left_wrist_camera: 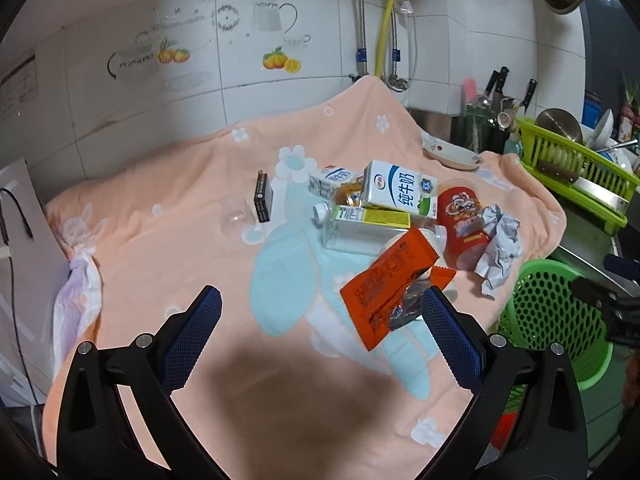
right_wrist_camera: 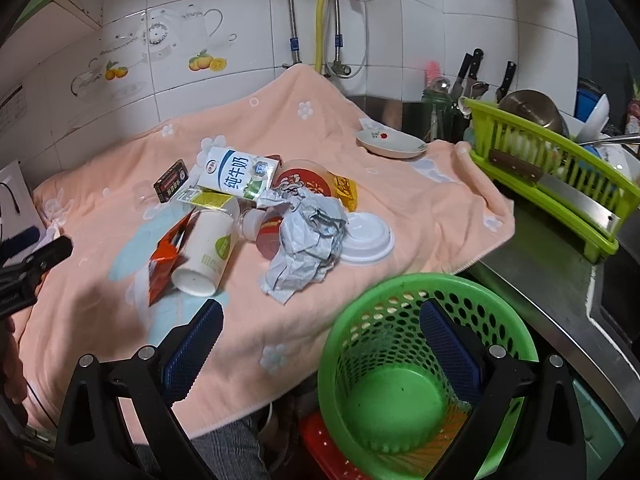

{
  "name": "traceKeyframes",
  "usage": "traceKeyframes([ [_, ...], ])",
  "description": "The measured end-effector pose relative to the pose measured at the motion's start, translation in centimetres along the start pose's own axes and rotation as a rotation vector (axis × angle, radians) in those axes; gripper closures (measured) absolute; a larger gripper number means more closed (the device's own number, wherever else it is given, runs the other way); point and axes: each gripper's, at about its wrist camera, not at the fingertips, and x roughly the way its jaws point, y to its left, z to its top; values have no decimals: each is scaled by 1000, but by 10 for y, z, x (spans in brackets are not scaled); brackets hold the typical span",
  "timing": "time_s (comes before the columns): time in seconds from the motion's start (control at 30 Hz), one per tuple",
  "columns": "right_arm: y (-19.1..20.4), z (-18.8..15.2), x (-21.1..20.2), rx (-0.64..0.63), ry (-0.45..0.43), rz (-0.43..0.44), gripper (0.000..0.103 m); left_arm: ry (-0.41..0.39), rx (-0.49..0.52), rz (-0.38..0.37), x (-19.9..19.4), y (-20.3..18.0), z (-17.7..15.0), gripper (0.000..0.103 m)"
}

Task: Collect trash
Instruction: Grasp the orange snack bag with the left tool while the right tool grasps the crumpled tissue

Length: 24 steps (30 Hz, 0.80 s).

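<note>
Trash pile: we see it gathered on the peach blanket (right_wrist_camera: 420, 208) that covers the table, toward the table's right half and back from its near edge.
Milk carton: the white and blue milk carton (right_wrist_camera: 234, 172) lies tilted on top of the pile at its far side; a smaller carton (left_wrist_camera: 334, 178) lies just behind it in the left view.
Crumpled paper: the grey-white crumpled paper (right_wrist_camera: 306, 240) sits at the pile's near right, touching the red snack cup (left_wrist_camera: 460, 220).
Orange wrapper: the orange wrapper (left_wrist_camera: 386, 288) lies at the near side of the pile, torn open, just beside the white paper cup (right_wrist_camera: 208, 252), which lies on its side.
Other pieces: a clear plastic bottle (left_wrist_camera: 352, 228) with a yellow label lies under the milk carton, a white lid (right_wrist_camera: 366, 240) lies flat to the right of the paper, and a small black box (left_wrist_camera: 263, 198) sits apart to the left.
Green basket: the perforated green basket (right_wrist_camera: 404, 292) stands off the table's near right corner, below the blanket's edge.
Left claw: we hold the left claw (left_wrist_camera: 320, 340) wide open and holding nothing, above the blanket, its right finger just in front of the orange wrapper.
Right claw: the right claw (right_wrist_camera: 320, 344) is also spread wide with nothing in it, over the table's near edge and the basket's mouth.
Surroundings: a shallow dish (right_wrist_camera: 392, 144) rests at the blanket's far right corner, and a lime dish rack (right_wrist_camera: 560, 184) stands to the right.
</note>
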Motion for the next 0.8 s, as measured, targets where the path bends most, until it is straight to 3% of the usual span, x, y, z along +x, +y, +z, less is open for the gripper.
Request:
traceKeyframes([
  [0.2, -3, 17, 36, -3, 27, 27, 9, 36, 28, -54, 17, 0, -7, 5],
  [0.3, -3, 23, 54, 5, 48, 61, 16, 54, 44, -71, 27, 0, -10, 5],
  [0.43, -6, 31, 81, 10, 75, 90, 17, 87, 59, -123, 41, -2, -12, 5],
  [0.7, -8, 38, 117, 23, 127, 132, 19, 144, 196, -200, 65, -27, -18, 5],
  [0.8, -8, 39, 123, 21, 138, 137, 28, 152, 246, -204, 74, -34, -21, 5],
])
